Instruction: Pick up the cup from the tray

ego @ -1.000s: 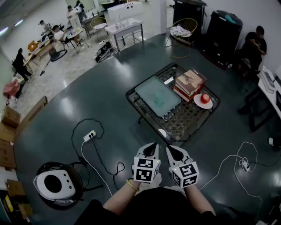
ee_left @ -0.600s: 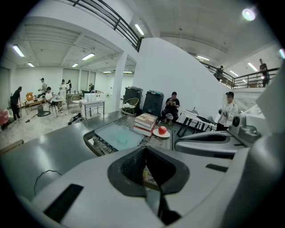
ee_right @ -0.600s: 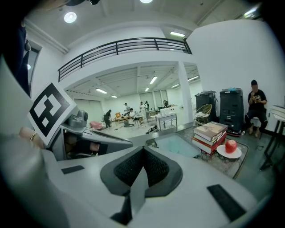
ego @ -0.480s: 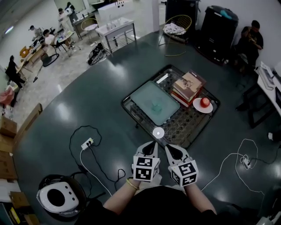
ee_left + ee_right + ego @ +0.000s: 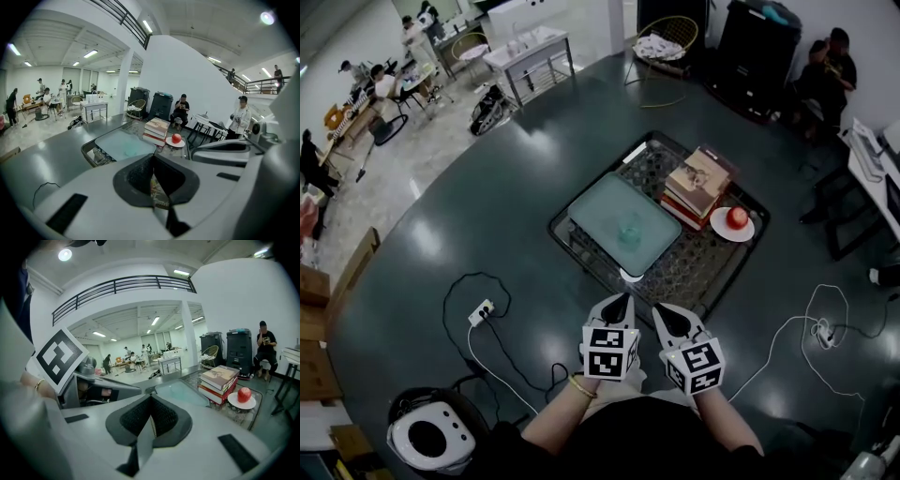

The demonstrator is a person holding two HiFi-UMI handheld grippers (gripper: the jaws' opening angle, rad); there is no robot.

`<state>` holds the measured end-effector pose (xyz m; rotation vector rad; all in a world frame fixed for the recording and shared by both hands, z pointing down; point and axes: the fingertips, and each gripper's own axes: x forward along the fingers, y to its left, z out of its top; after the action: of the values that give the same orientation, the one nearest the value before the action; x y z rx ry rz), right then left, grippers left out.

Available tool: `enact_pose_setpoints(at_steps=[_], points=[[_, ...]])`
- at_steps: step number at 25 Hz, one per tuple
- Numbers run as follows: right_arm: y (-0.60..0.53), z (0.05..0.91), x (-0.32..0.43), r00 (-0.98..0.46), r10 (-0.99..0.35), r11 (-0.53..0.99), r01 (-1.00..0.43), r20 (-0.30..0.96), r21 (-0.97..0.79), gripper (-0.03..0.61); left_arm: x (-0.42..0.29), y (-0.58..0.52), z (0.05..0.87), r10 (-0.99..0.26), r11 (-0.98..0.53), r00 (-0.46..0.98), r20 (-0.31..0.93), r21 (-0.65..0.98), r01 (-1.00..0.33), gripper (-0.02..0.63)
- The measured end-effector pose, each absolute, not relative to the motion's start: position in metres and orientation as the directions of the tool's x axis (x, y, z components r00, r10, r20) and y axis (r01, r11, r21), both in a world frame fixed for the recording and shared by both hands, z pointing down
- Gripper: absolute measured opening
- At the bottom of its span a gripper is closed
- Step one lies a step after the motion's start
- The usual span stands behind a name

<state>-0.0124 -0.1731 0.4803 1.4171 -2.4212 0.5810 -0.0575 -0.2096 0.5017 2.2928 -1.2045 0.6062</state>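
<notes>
A dark glossy floor (image 5: 487,244) fills the head view, with the person standing at its 6 o'clock edge. A low glass table (image 5: 694,267) in a dark metal frame stands at 12 o'clock from the grippers, just past their tips. A pale green tray (image 5: 595,211) takes up the table's 9 o'clock half. A white round device (image 5: 431,436) sits on the floor at 7 o'clock, well apart from the table. A stack of books (image 5: 701,178) lies at 2 o'clock from the tray, just beside it.

The left gripper (image 5: 620,302) and right gripper (image 5: 661,314) are held side by side over the floor at 6 o'clock from the table, both pointing toward 12. Each gripper's jaws are clenched together with nothing between them.

A white plate (image 5: 719,225) sits at 5 o'clock from the books and carries a red apple (image 5: 737,217). The cup (image 5: 630,228), clear and greenish, stands upright near the tray's middle, well apart from both grippers. A white power strip (image 5: 481,311) lies on the floor at 9 o'clock from the left gripper
</notes>
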Motion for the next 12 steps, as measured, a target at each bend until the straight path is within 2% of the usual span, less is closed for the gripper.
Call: enact_pose_setpoints(at_steps=[12], points=[[-0.21,0.483,-0.004,-0.449,-0.776,0.407,-0.893,0.443,-0.191,0.009,-0.052,-0.248,0.516,-0.602,-0.536,0.532,0.596,0.192,-0.822,0.009]])
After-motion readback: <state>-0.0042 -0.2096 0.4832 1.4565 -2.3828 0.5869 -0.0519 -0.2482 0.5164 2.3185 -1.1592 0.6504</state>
